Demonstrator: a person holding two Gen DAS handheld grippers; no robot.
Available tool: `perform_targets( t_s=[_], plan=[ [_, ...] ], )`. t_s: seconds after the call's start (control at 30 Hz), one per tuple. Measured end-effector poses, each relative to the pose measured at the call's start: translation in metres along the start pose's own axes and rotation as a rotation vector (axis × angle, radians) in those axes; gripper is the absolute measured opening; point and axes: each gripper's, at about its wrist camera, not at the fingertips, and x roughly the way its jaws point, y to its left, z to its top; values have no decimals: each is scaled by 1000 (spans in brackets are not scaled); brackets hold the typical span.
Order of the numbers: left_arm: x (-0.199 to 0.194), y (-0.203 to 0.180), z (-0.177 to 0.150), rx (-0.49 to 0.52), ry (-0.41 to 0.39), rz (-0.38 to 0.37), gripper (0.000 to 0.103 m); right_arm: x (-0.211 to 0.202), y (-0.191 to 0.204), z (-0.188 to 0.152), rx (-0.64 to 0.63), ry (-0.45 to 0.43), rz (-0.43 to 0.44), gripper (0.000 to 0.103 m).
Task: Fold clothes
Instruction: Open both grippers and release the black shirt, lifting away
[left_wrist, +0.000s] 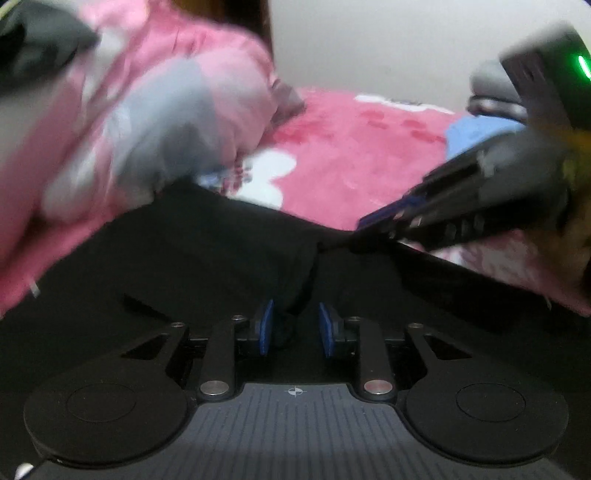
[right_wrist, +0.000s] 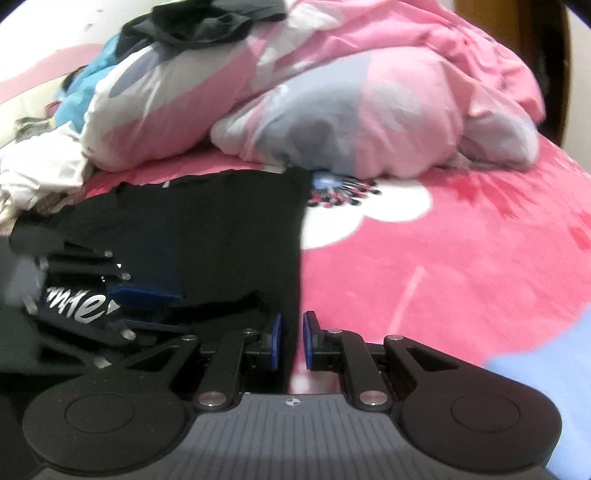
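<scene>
A black garment (right_wrist: 221, 221) lay spread flat on a bed covered by a pink flowered blanket (right_wrist: 461, 258), its long straight edge running away from the person toward a heap of pink and grey bedding (right_wrist: 351, 122).

The right gripper (right_wrist: 291, 341) sat right at that edge, its blue pads a little apart with the hem of the cloth running between them; whether they actually pinched it could not be told. The left gripper (left_wrist: 295, 326) rested over the middle of the same garment, pads parted, a raised fold of black cloth lying in the gap but not clearly clamped.

The right gripper was the nearer one to the free edge. Bare blanket stretched wide to the right of it, which looked like ample room to work. To the left, crumpled white and blue clothes (right_wrist: 44, 155) crowded the garment's far corner, and the bedding heap hemmed in its far end.
</scene>
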Motion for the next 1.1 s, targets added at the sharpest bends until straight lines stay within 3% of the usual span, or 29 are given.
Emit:
perform_targets(
  t_s=[0.13,0.27,0.3,0.4,0.5,0.67,0.77,0.87,0.93,1.1],
  plan=[
    [-28,14,3,-75,0,-7,27,-15,15,13,-63,-16,-14,13],
    [-78,26,-18,-214,-50,41,35,-4,50,23,-177,-87,73,13],
    [-93,31,-26,-271,-66,55,39,4,56,21,-196,-82,93,13],
    [-140,49,-57,-458,-111,133,44,40,71,12,-238,53,80,13],
    [-186,67,-95,-627,-202,283,48,27,84,25,-245,50,30,13],
    [-243,112,-156,-952,-358,579,52,-22,128,81,-215,-65,152,15],
    [-259,150,-193,-1191,-417,717,53,-32,173,112,-239,-97,240,31],
    [-257,180,-215,-1279,-390,845,53,-15,221,131,-252,-67,378,34],
    [-254,194,-226,-1299,-379,887,53,8,258,137,-255,-16,470,34],
    [-247,209,-254,-1303,-397,915,51,71,346,131,-328,85,525,34]
  ],
)
